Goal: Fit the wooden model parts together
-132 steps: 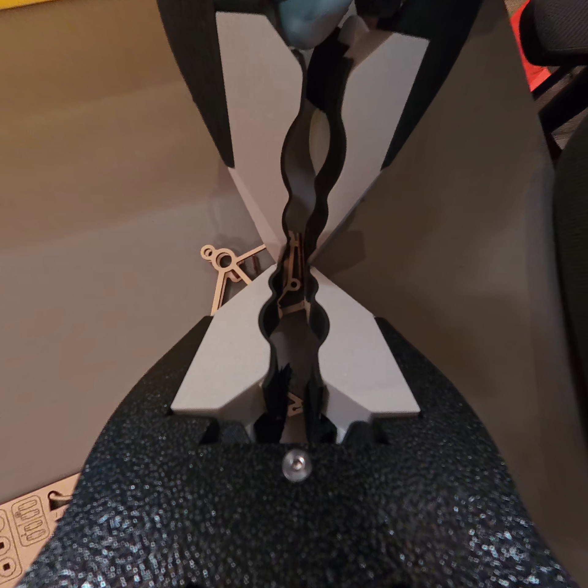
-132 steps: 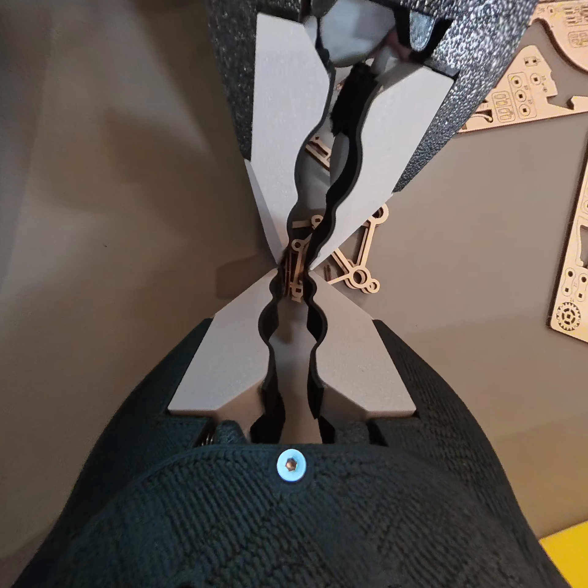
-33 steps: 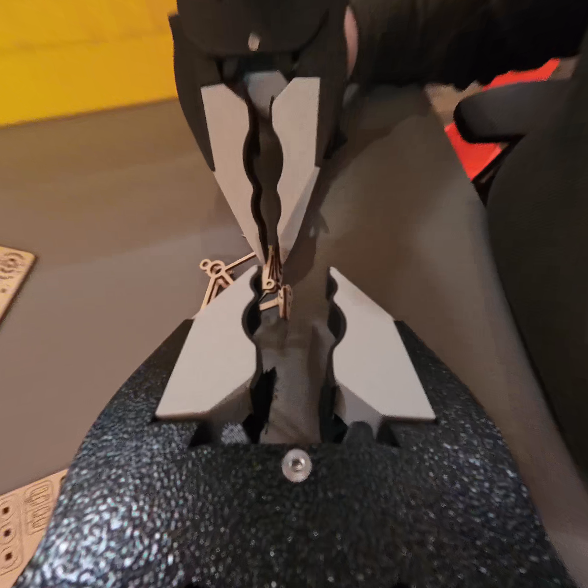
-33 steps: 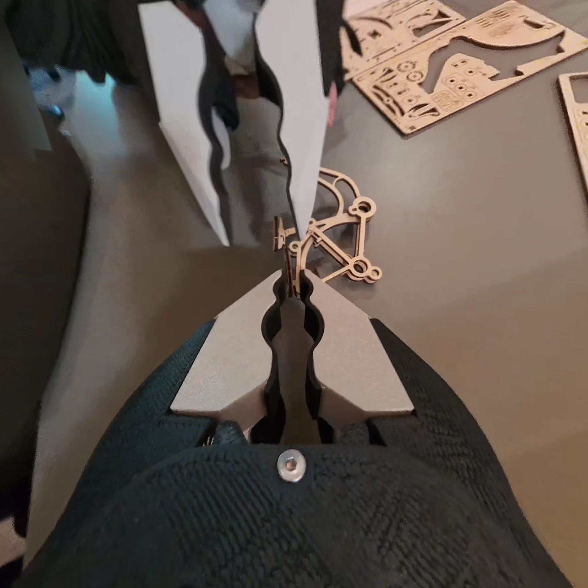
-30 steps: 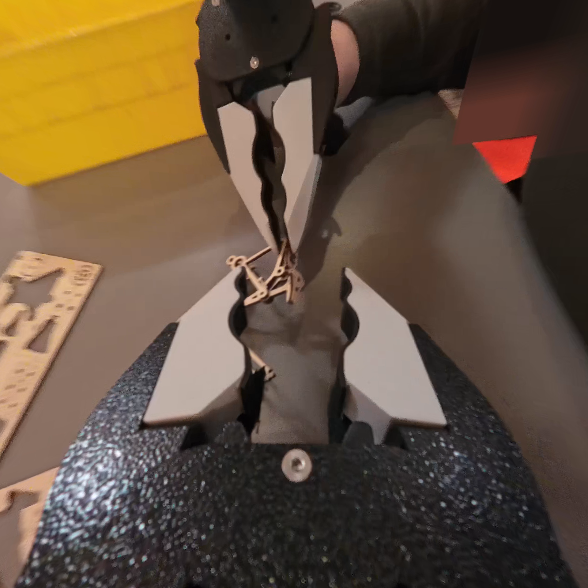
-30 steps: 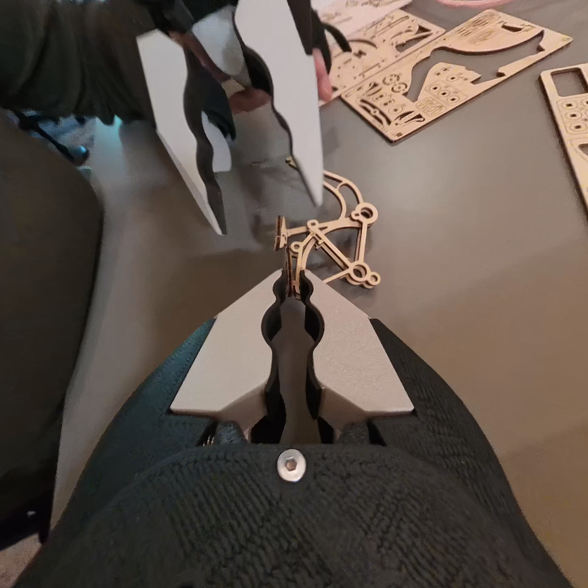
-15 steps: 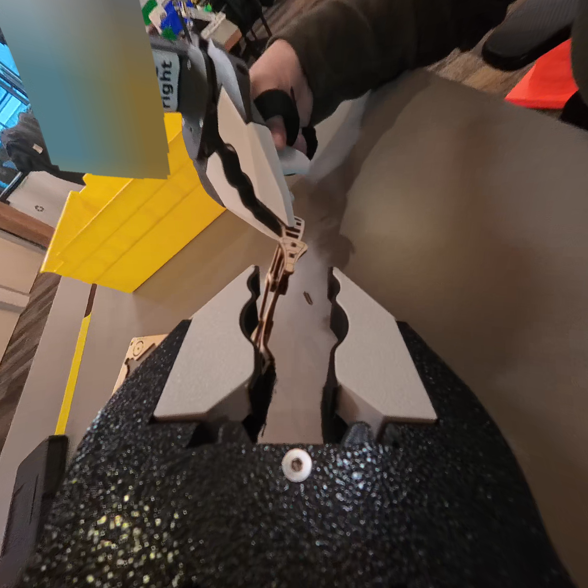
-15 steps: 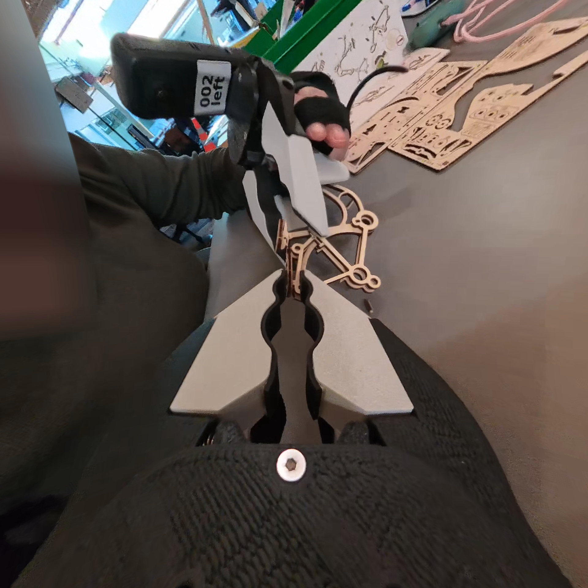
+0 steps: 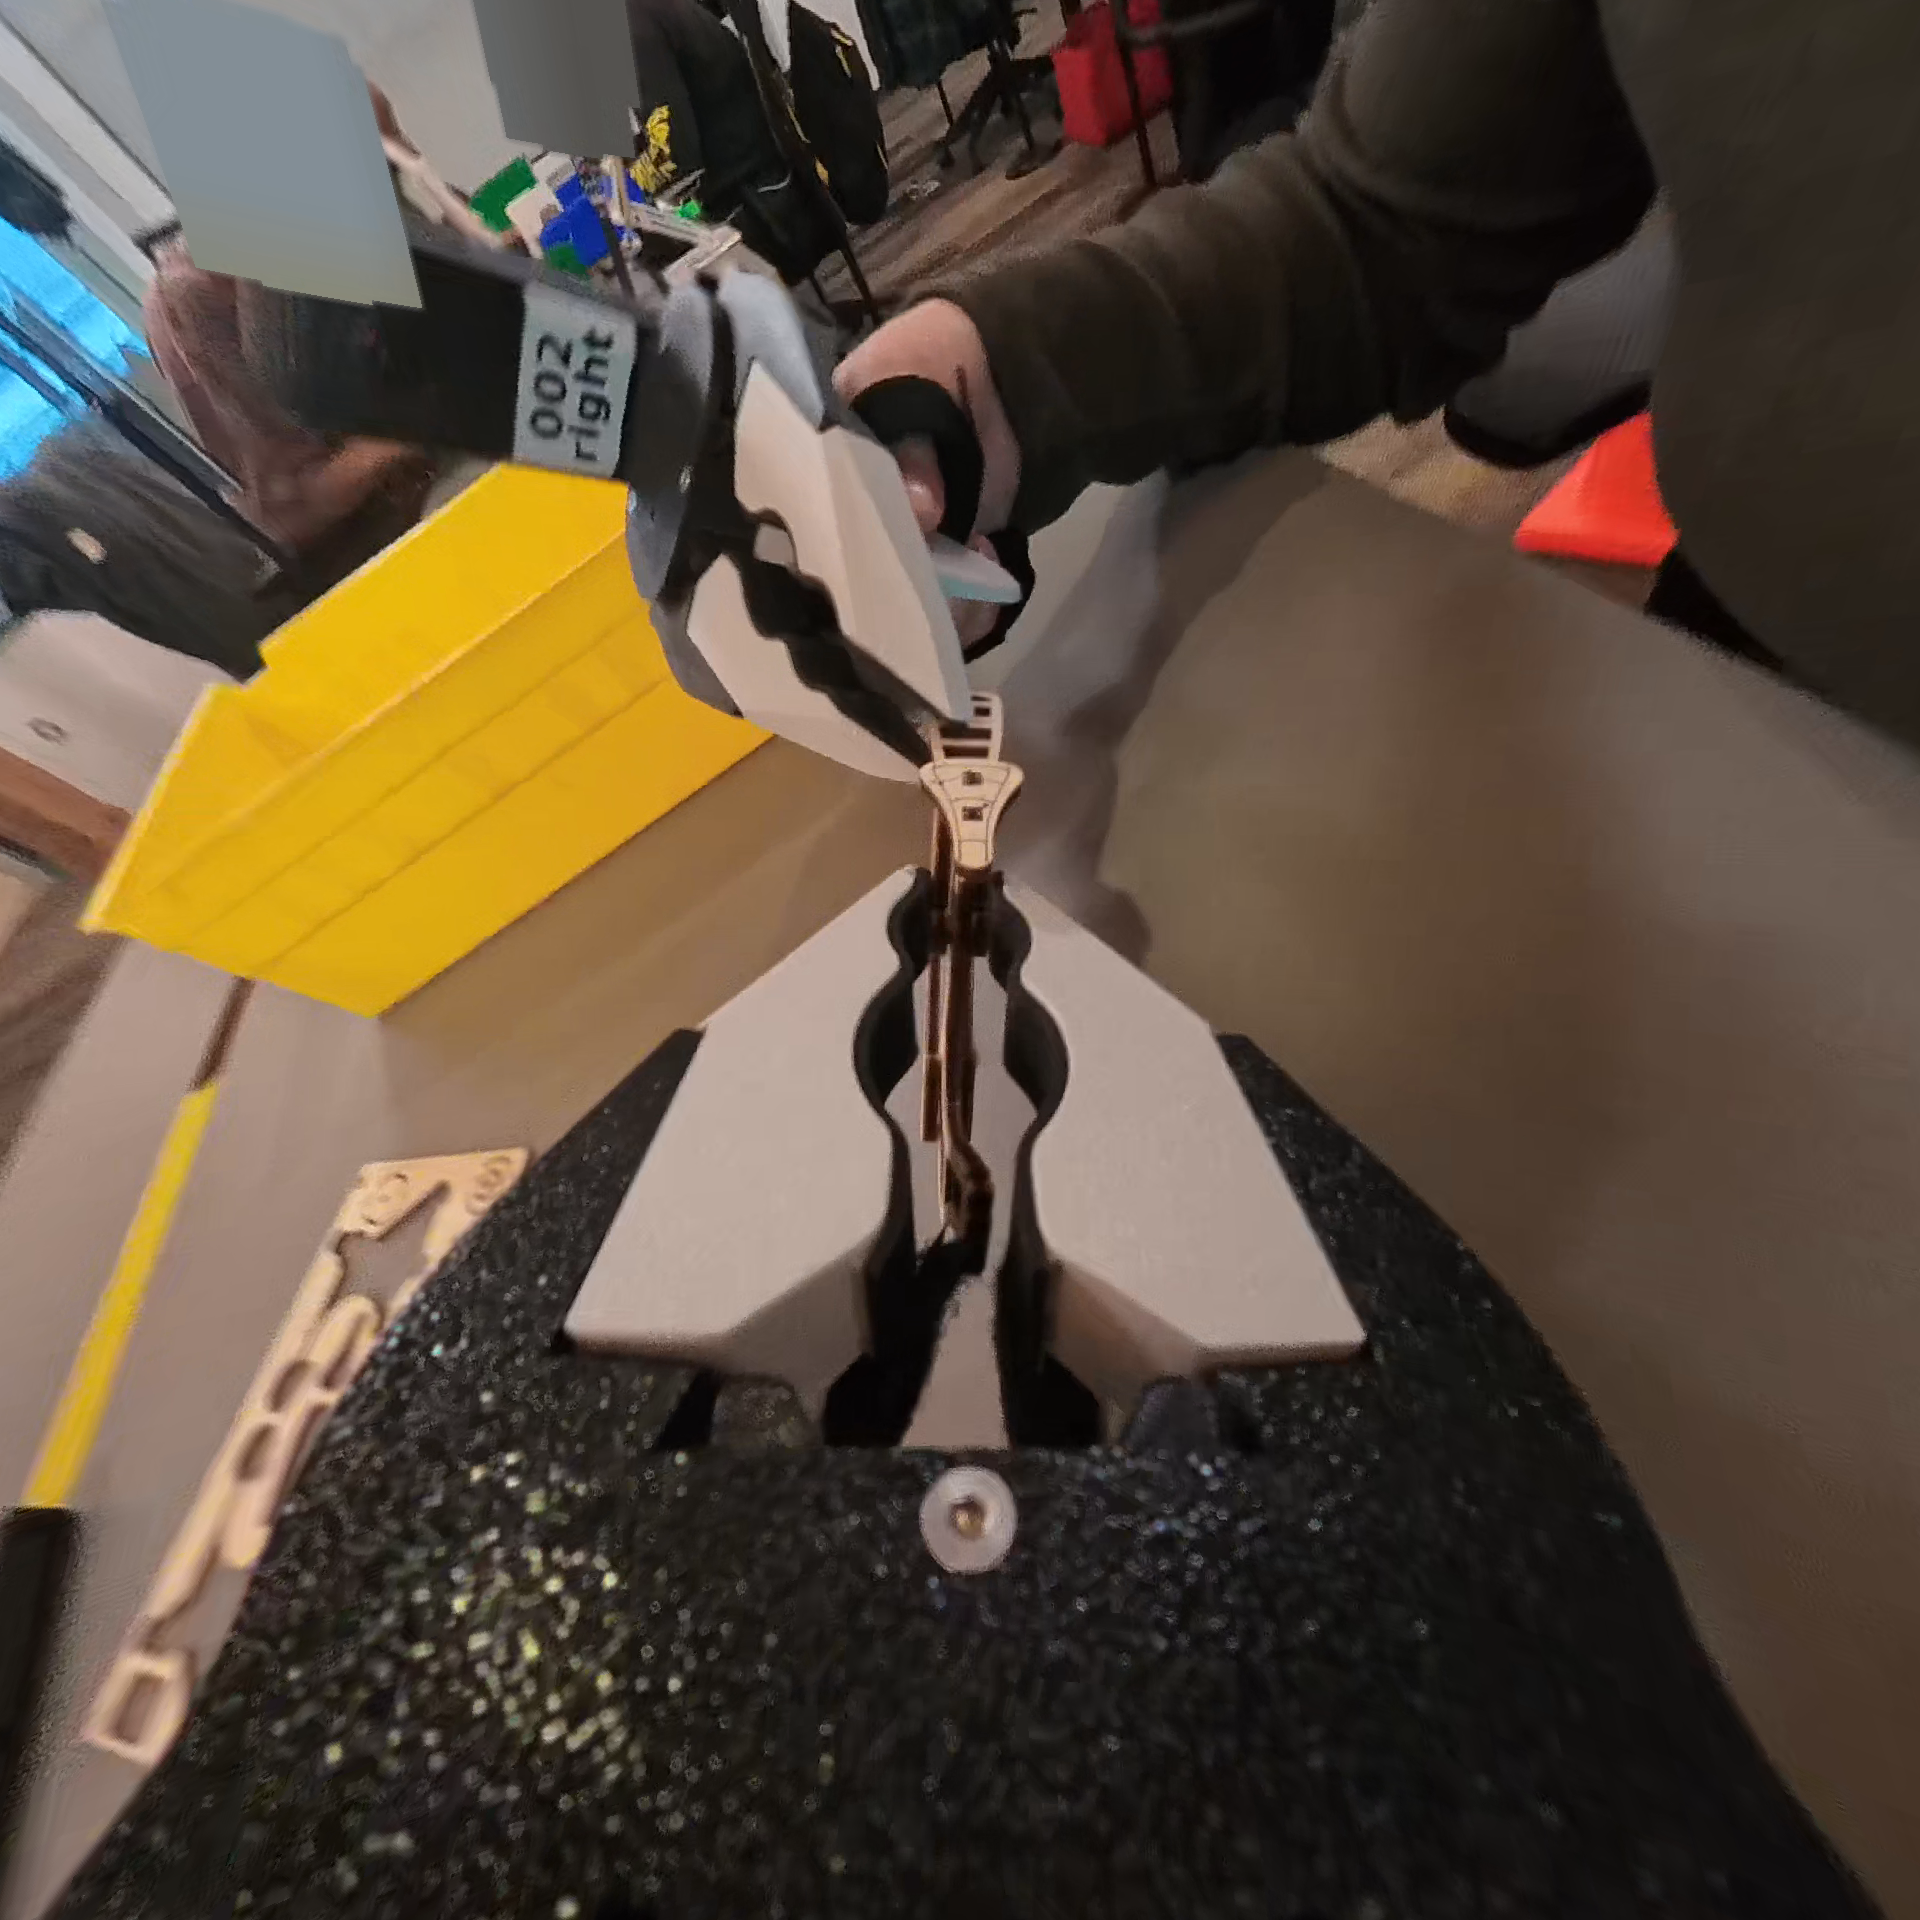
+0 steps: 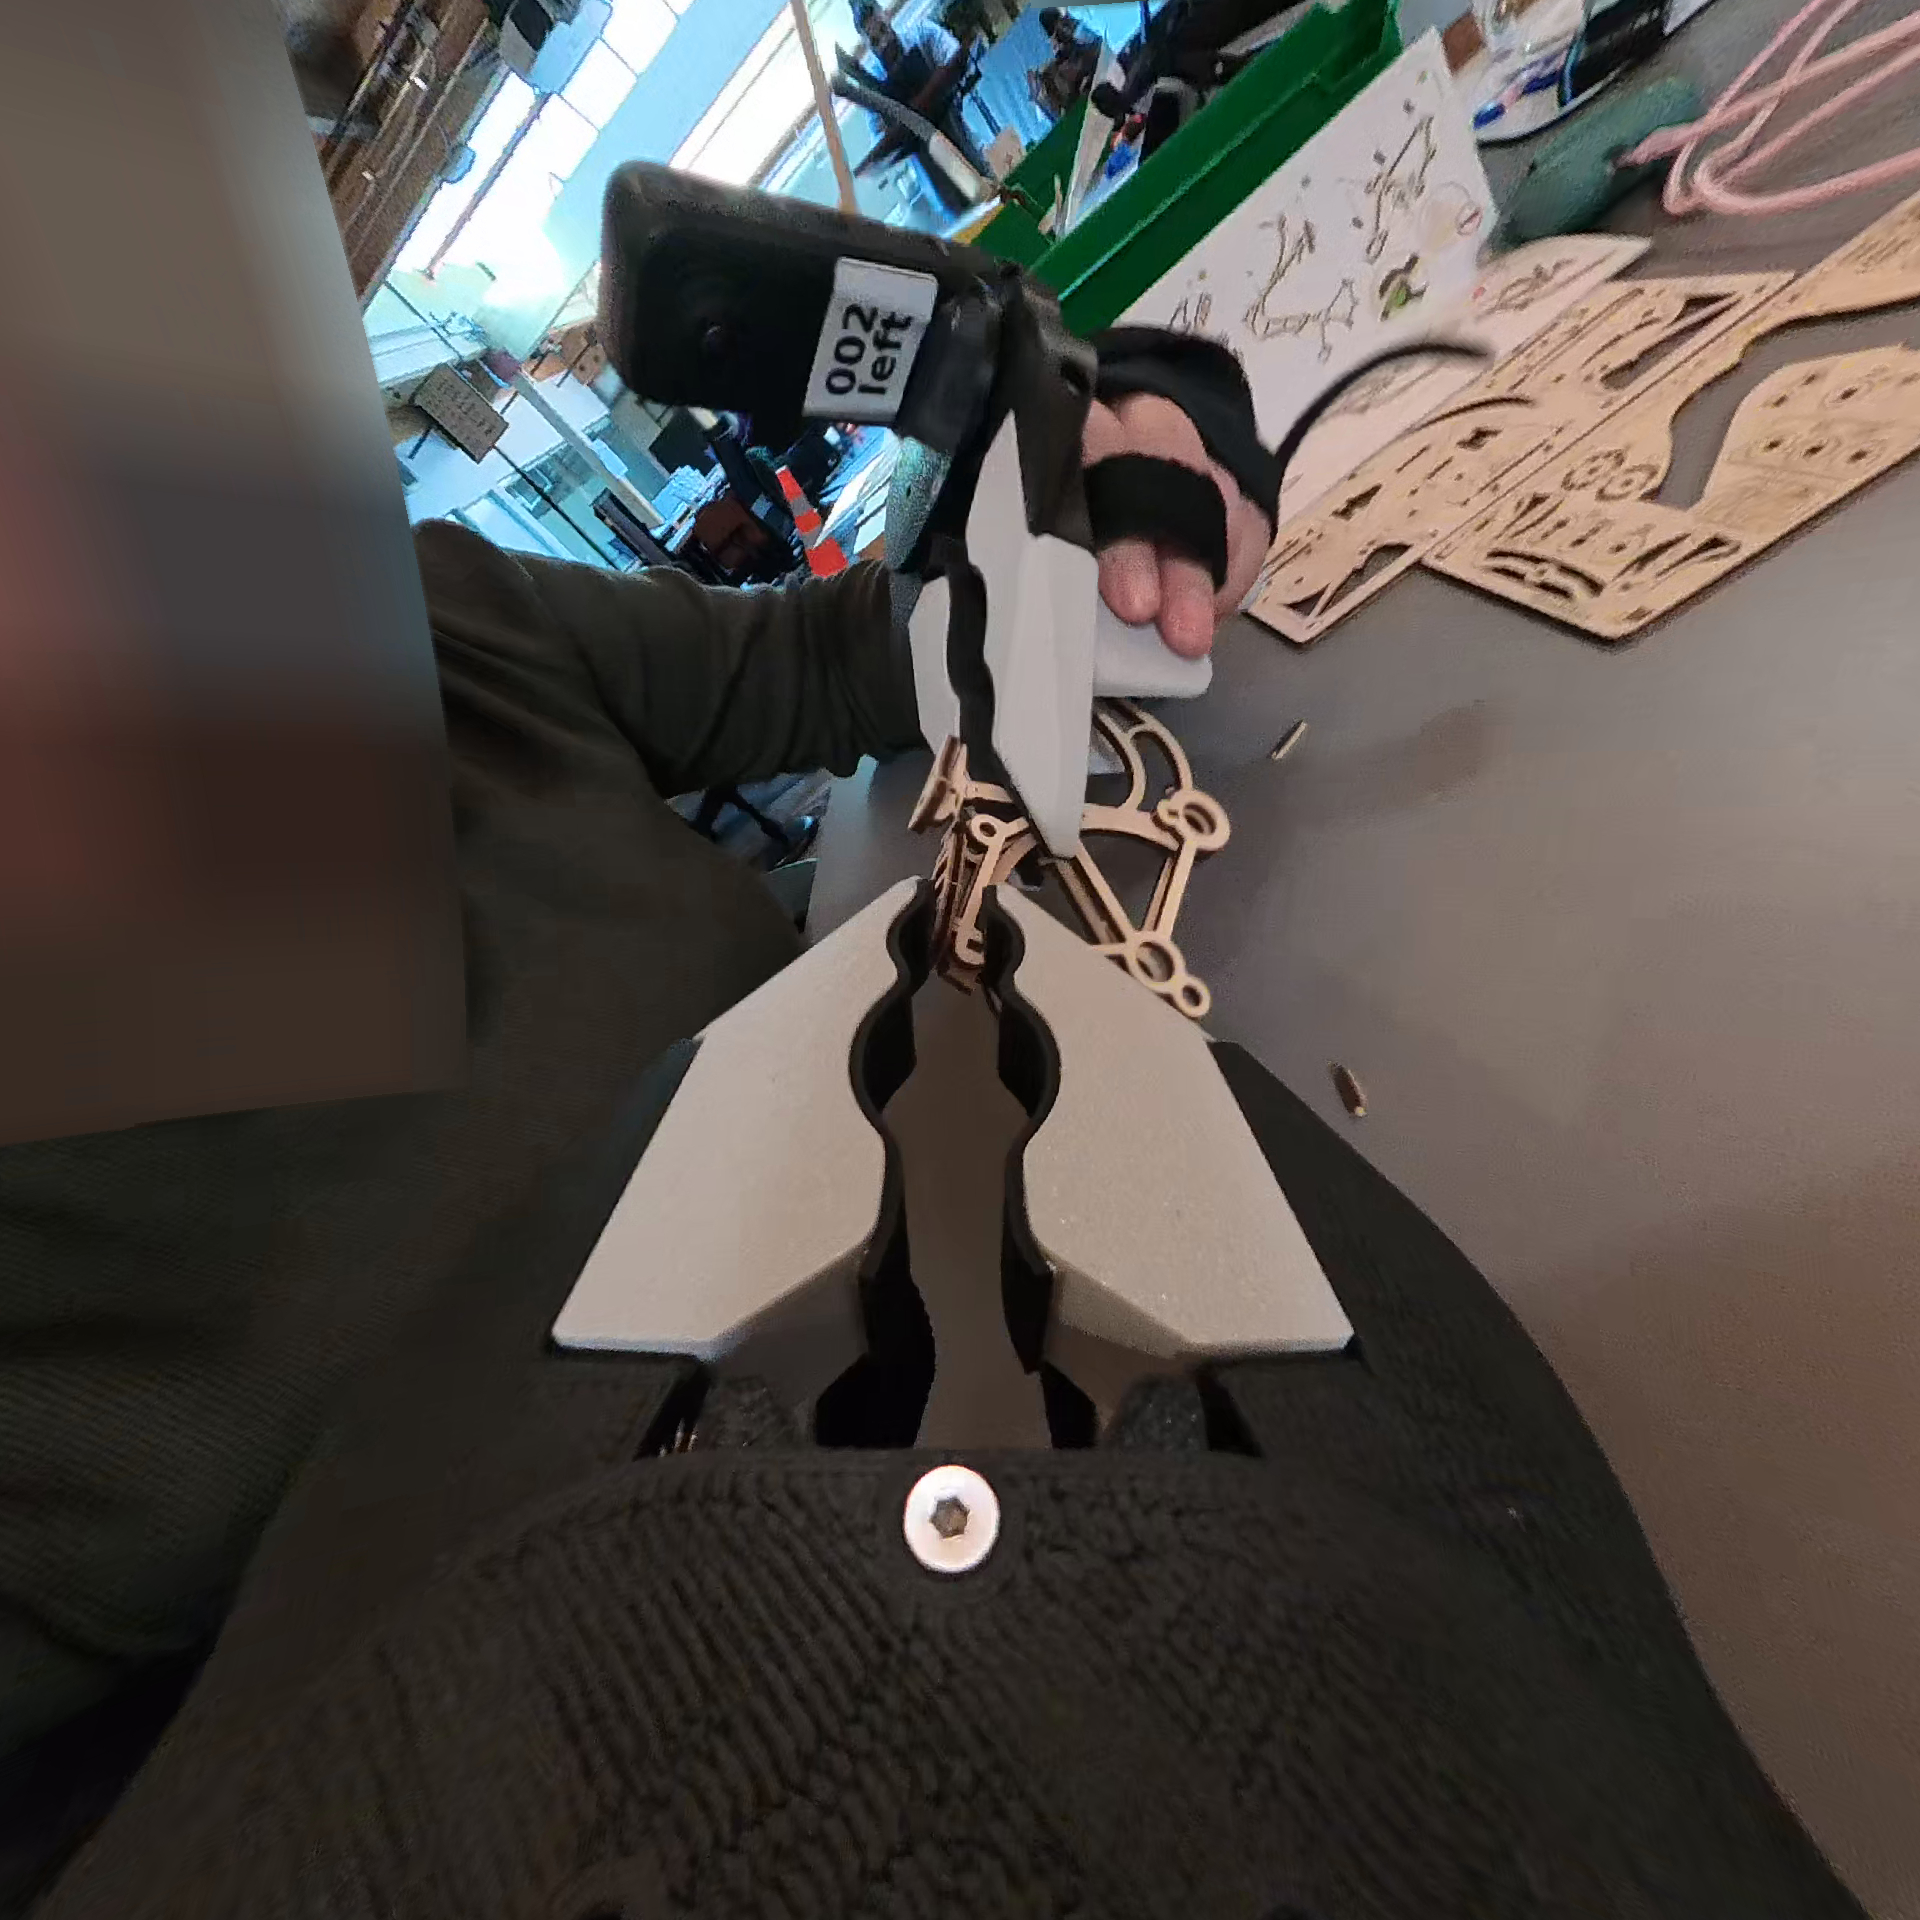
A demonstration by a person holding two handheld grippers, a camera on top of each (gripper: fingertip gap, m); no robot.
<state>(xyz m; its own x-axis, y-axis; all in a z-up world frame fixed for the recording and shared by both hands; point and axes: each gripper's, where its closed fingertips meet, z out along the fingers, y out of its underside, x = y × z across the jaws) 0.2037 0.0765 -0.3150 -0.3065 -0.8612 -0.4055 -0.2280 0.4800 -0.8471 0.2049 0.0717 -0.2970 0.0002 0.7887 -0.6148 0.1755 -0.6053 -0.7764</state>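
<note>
So the laser-cut wooden frame piece (image 9: 961, 997) is pinched in the left claw (image 9: 958, 894) and clamped at its far end by the right claw (image 10: 964, 914), held up above the grey tabletop (image 10: 1558, 935).

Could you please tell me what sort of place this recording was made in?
Probably a shared workshop or maker lab: laser-cut wooden sheets lie on the grey table, a yellow bin and green bin stand nearby, and more workbenches fill the background.
</note>
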